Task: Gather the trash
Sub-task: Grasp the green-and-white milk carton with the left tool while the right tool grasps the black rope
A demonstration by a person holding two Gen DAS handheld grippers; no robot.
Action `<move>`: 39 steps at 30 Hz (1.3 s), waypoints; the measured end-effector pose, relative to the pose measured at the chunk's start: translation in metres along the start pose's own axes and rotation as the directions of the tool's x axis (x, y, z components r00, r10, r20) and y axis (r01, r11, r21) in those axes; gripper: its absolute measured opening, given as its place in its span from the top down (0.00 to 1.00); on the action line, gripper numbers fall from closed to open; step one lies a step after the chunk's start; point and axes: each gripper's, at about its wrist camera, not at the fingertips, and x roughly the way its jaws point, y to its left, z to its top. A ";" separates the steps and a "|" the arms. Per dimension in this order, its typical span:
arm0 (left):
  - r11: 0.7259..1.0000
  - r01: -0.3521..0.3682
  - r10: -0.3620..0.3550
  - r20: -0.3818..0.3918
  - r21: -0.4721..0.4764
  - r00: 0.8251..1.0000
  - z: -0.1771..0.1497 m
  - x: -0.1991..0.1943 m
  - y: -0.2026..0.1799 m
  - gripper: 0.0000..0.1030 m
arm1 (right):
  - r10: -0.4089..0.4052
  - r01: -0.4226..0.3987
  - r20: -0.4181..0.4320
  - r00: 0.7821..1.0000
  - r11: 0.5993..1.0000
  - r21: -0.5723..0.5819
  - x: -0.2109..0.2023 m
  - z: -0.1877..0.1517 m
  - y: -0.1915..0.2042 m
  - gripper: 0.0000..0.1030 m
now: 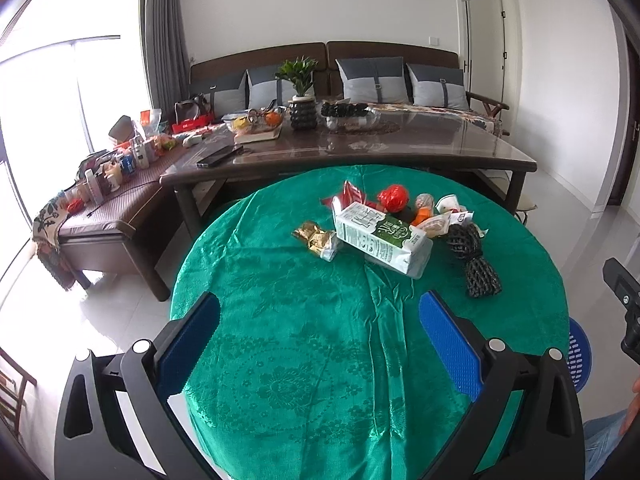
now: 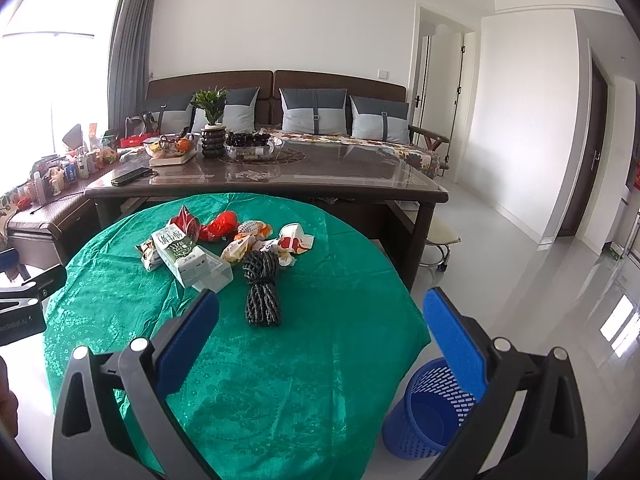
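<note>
trash pile sits toward the green-clothed round desk's [image 2: 320,360] far edge; black coiled rope bundle [image 2: 262,292], long axis pointing away, lies nearest the released right gripper [image 2: 320,340]; left gripper [image 1: 320,332] also released.

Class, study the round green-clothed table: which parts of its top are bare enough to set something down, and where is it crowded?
The near half of the round green-clothed table, between both open tools and the green-and-white milk carton, is bare. So is the left part beside the gold foil wrapper, and the right edge beyond the black coiled rope bundle. The far centre is crowded with wrappers, carton and rope.
</note>
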 end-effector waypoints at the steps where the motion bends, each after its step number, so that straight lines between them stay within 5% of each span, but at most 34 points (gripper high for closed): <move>1: 1.000 -0.008 0.008 -0.007 0.001 1.000 -0.001 0.005 -0.001 0.04 | 0.003 -0.003 -0.007 1.000 1.000 -0.001 0.004 -0.002 0.000 0.05; 9: 0.989 0.118 -0.129 -0.134 -0.091 0.982 0.024 0.071 -0.019 0.04 | 0.050 -0.049 -0.059 0.997 0.999 0.009 0.045 -0.013 0.001 0.05; 14: 0.988 0.057 -0.084 -0.195 -0.141 0.977 0.058 0.135 -0.035 0.04 | 0.067 -0.065 -0.086 0.994 0.997 0.029 0.062 -0.022 -0.002 0.05; 19: 0.977 0.029 -0.095 -0.310 -0.211 0.946 0.078 0.196 -0.050 0.04 | 0.086 -0.083 -0.108 0.990 0.996 0.031 0.079 -0.025 -0.004 0.05; 27: 0.979 -0.030 -0.055 -0.402 -0.203 0.914 0.080 0.232 -0.070 0.04 | 0.104 -0.097 -0.170 0.980 0.994 0.045 0.121 -0.030 -0.011 0.05; 32: 0.978 -0.019 -0.070 -0.412 -0.207 0.908 0.074 0.235 -0.067 0.04 | 0.222 -0.214 -0.217 0.951 0.975 0.058 0.155 -0.023 -0.002 0.05; 34: 0.971 0.019 -0.114 -0.395 -0.236 0.912 0.073 0.231 -0.061 0.14 | 0.257 -0.251 -0.258 0.931 0.966 0.058 0.173 -0.019 0.006 0.05; 36: 0.965 0.068 -0.170 -0.405 -0.255 0.898 0.070 0.232 -0.059 0.35 | 0.295 -0.293 -0.298 0.908 0.955 0.052 0.189 -0.014 0.018 0.05; 39: 0.961 0.101 -0.200 -0.395 -0.256 0.897 0.070 0.232 -0.056 0.43 | 0.318 -0.325 -0.333 0.888 0.945 0.034 0.205 -0.007 0.035 0.05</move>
